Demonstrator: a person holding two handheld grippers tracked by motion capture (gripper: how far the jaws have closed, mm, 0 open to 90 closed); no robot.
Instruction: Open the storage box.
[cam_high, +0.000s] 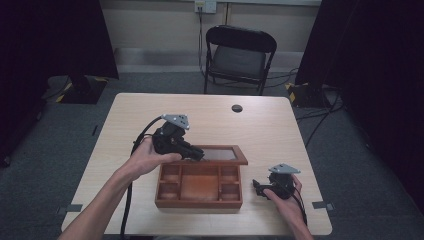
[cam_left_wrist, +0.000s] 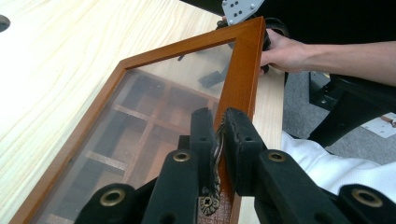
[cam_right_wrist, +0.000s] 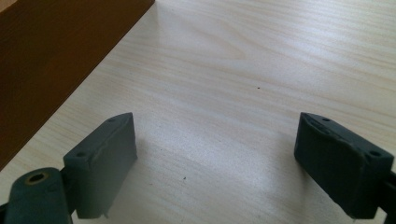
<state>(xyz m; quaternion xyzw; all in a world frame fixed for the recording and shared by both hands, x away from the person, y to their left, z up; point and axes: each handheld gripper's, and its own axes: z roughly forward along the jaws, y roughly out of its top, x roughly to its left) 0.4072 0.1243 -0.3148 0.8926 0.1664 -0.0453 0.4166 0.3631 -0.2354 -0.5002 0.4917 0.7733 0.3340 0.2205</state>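
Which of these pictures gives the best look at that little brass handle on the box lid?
The left gripper view: the brass handle sits close up, pinched between the left tongs on the glass lid. In the high view the tongs cover it. The right gripper view shows only the box's wooden side.

My black grippers (cam_high: 192, 150) flank a reddish-brown wooden box (cam_high: 199, 186) with a bronze latch (cam_left_wrist: 215, 154) on the pale wood-grain table (cam_high: 260, 125).
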